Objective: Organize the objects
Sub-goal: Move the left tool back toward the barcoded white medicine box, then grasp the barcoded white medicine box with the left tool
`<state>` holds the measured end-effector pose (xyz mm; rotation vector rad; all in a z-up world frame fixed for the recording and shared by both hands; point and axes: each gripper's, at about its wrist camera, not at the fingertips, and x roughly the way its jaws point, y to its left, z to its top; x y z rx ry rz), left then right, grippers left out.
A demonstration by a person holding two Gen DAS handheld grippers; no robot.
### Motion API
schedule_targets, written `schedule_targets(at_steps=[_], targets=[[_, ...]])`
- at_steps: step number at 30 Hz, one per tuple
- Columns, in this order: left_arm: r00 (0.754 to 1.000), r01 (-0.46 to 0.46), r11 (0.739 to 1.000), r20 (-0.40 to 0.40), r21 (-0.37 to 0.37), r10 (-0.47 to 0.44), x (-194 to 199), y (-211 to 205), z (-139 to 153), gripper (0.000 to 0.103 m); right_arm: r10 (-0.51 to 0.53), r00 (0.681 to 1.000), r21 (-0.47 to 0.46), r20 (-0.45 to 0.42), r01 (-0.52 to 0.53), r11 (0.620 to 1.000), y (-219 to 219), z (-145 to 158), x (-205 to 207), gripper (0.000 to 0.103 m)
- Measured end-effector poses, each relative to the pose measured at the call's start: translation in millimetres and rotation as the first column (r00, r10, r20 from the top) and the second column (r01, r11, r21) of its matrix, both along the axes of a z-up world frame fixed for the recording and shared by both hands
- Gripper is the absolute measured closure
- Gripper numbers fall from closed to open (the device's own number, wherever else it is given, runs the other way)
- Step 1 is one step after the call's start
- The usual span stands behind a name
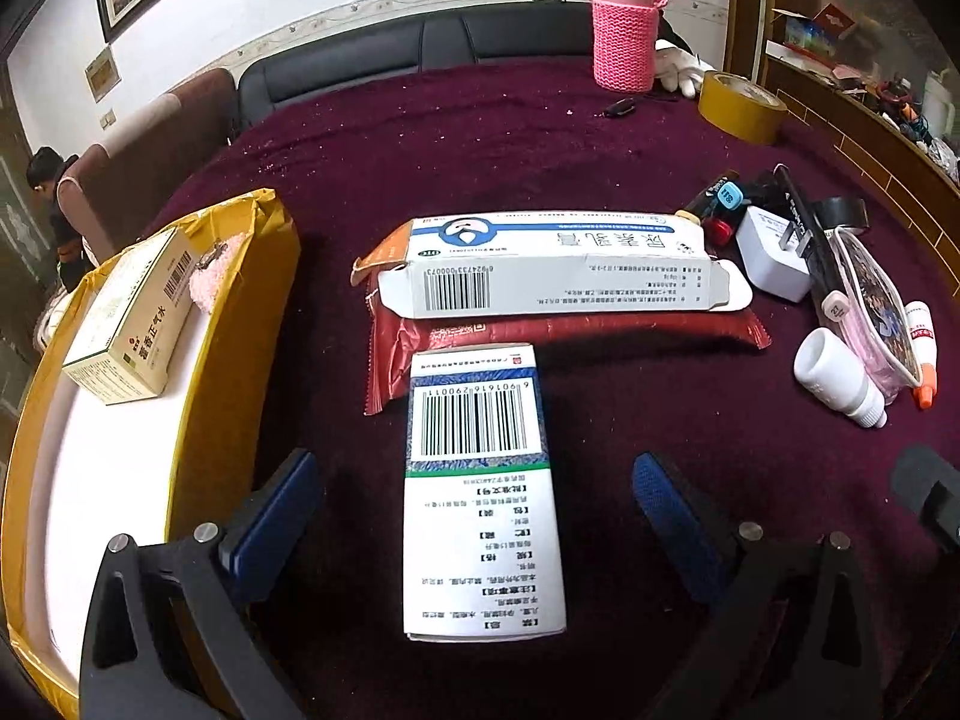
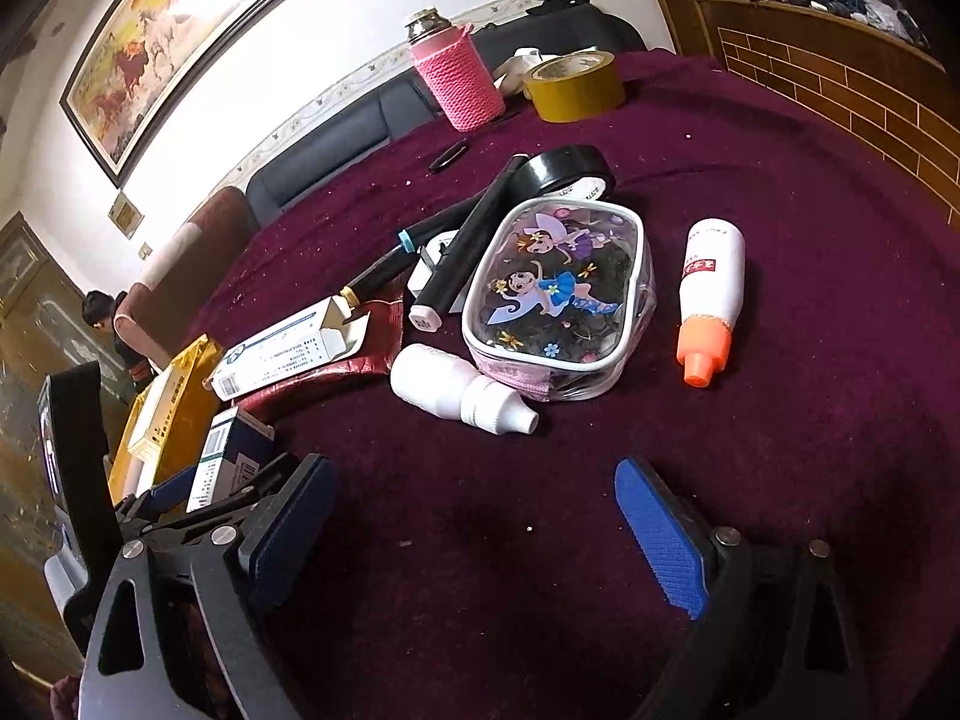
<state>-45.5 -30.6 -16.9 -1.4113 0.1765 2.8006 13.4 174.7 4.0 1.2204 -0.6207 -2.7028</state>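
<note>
With our left gripper (image 1: 477,531) spread around the barcode box (image 1: 480,492) at lower centre, we judge closing on it comes next, toward the yellow bin (image 1: 240,312) at left; our right gripper (image 2: 474,534) hangs spread, empty.

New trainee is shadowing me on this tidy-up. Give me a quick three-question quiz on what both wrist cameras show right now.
1. True or false: the left gripper is shut on the barcode box.
2. Which lies nearest the cartoon pouch? A) white dropper bottle B) yellow tape roll C) pink knitted flask
3. What already sits in the yellow carton?

Key: 1 false, open around it; 2 A; 3 a cream medicine box.
</note>
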Motion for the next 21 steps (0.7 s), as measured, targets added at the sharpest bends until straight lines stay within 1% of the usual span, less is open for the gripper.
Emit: schedule_targets(at_steps=[21], targets=[[1.0,0.001,1.0,-0.005,-0.009,-0.001,0.1,0.9,1.0,0.0,0.008,1.0,0.025,0.002,-0.008,1.0,-5.9,-0.5,-3.7,0.002]])
